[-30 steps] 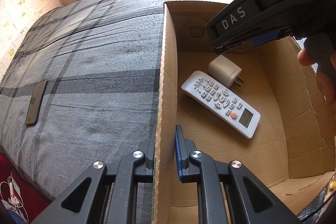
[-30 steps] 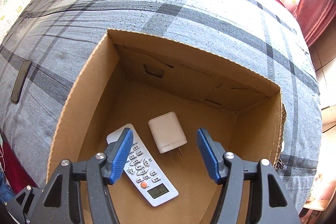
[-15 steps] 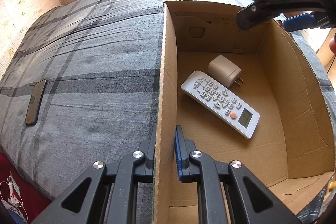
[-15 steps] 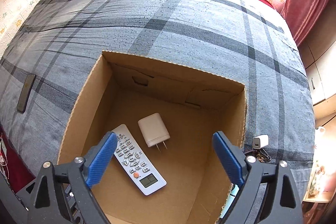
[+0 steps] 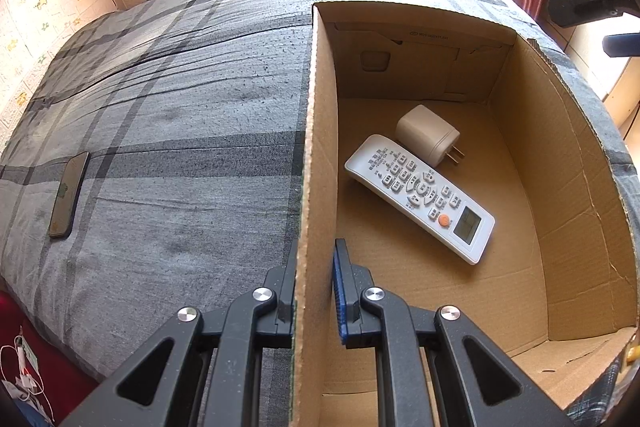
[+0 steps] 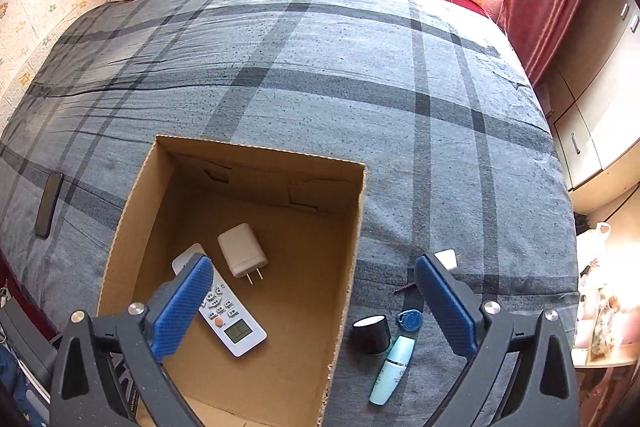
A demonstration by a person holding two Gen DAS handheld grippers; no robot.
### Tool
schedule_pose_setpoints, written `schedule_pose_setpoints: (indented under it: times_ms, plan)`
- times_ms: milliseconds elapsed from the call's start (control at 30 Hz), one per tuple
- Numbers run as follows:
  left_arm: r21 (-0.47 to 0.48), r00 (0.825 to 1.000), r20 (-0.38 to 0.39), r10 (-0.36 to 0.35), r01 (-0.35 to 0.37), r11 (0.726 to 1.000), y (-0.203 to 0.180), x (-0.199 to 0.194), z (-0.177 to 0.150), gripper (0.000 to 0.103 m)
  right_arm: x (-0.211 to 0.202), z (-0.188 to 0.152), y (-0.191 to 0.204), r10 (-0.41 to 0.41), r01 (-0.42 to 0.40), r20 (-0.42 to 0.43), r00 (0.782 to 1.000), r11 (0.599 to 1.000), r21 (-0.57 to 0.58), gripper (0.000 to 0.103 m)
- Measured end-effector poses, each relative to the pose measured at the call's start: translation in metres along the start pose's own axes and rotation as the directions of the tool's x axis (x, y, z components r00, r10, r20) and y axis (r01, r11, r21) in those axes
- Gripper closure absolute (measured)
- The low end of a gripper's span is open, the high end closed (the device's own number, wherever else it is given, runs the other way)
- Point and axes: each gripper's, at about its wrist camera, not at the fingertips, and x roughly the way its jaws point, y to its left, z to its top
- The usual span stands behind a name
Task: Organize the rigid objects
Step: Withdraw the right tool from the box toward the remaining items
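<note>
- Left gripper, black with blue pads: clamped on the left wall of the open brown cardboard box, one finger outside, one inside, steadying it on the grey plaid bedcover.
- Right gripper: jaws just opened to full spread, nothing between them, raised above the box's right rim.
- Already in the box: long white remote control and, just beside it, white two-pin charger plug.
- Not yet boxed, on the cover right of the box: black round cap-like piece, pale blue tube, small blue oval tag, and a white block partly hidden behind the right finger.
- Far left of the box: dark flat phone.
- Step in hand, by judgement: between a drop-off and the next pick.
- Next move likely calls for swinging right, lowering over the black piece or the tube, and closing across its narrow side.
</note>
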Motion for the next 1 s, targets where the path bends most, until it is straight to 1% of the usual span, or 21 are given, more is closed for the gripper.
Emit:
schedule_pose_setpoints:
  times_ms: [233,500,733,1000]
  plan:
    - [0.001,1.0,-0.001,0.001,-0.001,1.0,0.0,0.0,0.0,0.089,-0.004,-0.013,-0.041,-0.034,0.034,-0.001,0.999,0.997,0.068,0.0]
    - [0.003,1.0,-0.001,0.001,-0.001,1.0,0.0,0.0,0.001,0.089,-0.001,-0.032,-0.079,-0.062,0.064,-0.018,0.998,0.99,0.126,0.0]
    - [0.001,1.0,-0.001,0.0,0.0,1.0,0.0,0.0,0.001,0.089,0.015,-0.051,-0.099,-0.076,0.083,-0.05,0.996,0.983,0.166,0.0]
    - [0.0,1.0,-0.001,-0.001,0.001,1.0,0.0,0.0,0.001,0.089,0.036,-0.076,-0.113,-0.052,0.074,-0.104,0.993,0.974,0.215,0.0]
